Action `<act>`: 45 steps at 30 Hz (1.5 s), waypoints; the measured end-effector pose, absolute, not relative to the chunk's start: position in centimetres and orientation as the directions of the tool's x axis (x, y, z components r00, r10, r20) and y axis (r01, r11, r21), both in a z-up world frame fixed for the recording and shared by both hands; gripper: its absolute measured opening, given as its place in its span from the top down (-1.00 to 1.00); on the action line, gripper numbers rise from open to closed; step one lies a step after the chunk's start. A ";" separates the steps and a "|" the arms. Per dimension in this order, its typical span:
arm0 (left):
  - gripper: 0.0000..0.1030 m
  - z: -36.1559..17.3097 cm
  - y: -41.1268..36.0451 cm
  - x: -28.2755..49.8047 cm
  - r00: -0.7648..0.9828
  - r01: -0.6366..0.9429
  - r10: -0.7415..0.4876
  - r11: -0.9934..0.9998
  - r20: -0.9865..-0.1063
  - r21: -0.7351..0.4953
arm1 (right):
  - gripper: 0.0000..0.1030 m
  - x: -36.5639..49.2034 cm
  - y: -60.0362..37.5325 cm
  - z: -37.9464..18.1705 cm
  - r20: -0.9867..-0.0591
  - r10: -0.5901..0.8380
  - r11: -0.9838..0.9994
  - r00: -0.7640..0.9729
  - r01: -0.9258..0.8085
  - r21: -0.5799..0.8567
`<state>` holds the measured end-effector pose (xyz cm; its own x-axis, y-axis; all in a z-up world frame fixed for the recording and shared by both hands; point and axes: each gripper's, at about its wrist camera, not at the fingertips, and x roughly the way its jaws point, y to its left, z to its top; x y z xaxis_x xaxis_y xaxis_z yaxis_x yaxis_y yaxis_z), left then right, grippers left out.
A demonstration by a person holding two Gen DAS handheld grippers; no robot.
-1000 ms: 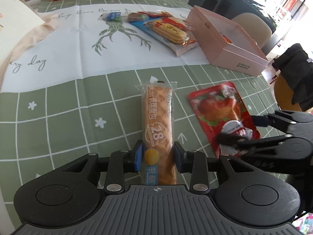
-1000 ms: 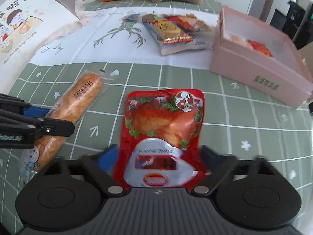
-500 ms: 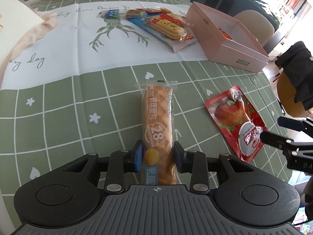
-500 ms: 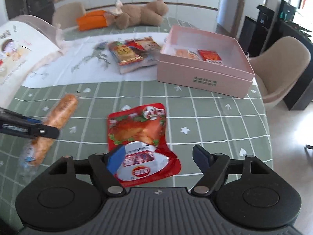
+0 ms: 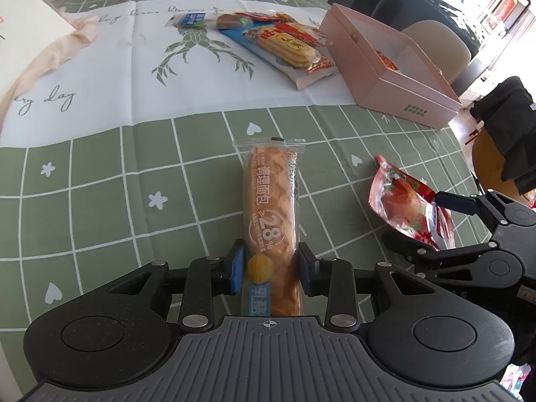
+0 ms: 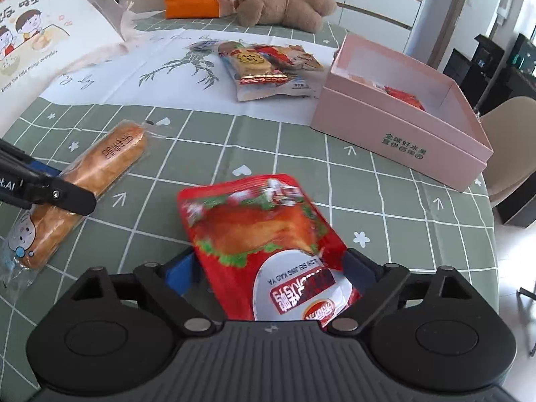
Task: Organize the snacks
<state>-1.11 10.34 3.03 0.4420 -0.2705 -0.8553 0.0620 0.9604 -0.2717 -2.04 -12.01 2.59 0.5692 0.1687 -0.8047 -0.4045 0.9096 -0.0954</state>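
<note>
Left gripper (image 5: 269, 269): fingers are clamping the near end of the bread stick packet (image 5: 272, 214), which is stretching ahead of them over the bench (image 5: 100, 201). Right gripper (image 6: 273, 268): fingers have just been opening and are standing wide, the red pouch (image 6: 264, 234) lying tilted between them. Pink box (image 6: 402, 124) is sitting well beyond.

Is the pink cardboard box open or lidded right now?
Open: the pink cardboard box has no lid on, and red snack packets show inside.
</note>
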 end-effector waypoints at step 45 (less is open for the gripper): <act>0.30 2.9 11.0 -1.3 0.454 0.026 -0.292 0.949 -0.841 -0.316 | -0.82 -0.8 -12.2 2.6 -0.858 0.282 0.856 0.430 -0.516 0.024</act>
<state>-1.27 11.05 2.93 0.4543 -0.2923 -0.8415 0.0259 0.9486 -0.3155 -0.82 -12.23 2.60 0.4298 0.2824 -0.8576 -0.5157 0.8564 0.0235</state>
